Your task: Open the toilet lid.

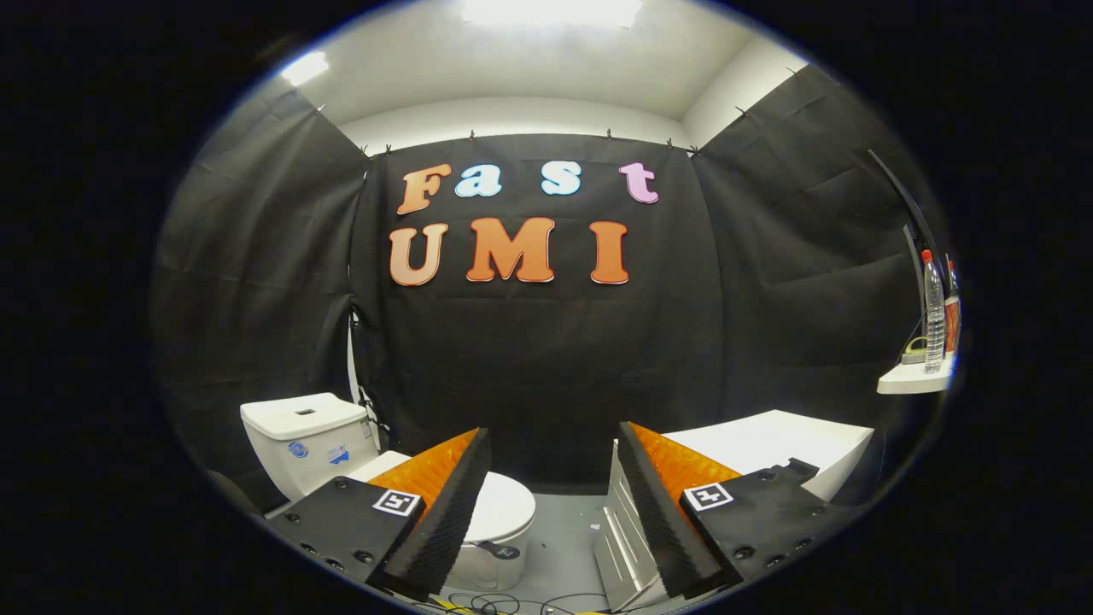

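Gripper-mounted fisheye, held high and level, facing the booth wall (546, 342) — toilet (504, 512) low ahead, well off.

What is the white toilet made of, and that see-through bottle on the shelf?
The white toilet looks like glazed ceramic: smooth, glossy, with rounded edges. The clear bottle with a red cap looks like thin plastic: see-through and ribbed. The open gripper touches neither.

You are in a mock bathroom booth, walled in black cloth (529, 359). A toilet (499, 512) (lid down) stands beside a white cabinet (768, 440).
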Motion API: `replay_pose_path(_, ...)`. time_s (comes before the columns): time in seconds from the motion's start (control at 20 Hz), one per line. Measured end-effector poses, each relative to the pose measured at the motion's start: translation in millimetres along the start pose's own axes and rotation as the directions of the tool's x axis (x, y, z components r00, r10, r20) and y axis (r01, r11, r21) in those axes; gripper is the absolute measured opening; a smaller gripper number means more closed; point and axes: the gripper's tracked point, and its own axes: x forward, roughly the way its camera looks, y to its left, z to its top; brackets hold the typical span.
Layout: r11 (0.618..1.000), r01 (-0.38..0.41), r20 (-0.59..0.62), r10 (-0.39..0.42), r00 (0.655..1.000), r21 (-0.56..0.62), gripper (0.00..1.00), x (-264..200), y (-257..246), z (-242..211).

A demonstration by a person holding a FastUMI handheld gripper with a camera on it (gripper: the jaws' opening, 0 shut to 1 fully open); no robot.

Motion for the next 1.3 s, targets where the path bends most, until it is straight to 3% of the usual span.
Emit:
replay_pose_path(0.3,0.999,-0.025,0.031,0.027,0.999,-0.043,0.96,-2.7,12.8,9.2)
replay_pose_path(0.55,0.996,-0.045,0.037,0.048,0.998,-0.083,0.96,22.1,32.7,17.7)
replay_pose_path(0.8,0.984,-0.177,0.071,0.178,0.981,-0.016,0.96,73.6,101.1,44.1)
replay_pose_path(1.05,0.971,-0.235,0.142,0.228,0.963,0.039,0.96,114.7,140.0,71.4)
replay_pose_path(1.3,0.966,-0.230,0.041,0.226,0.973,0.120,0.96,143.6,144.8,6.1)
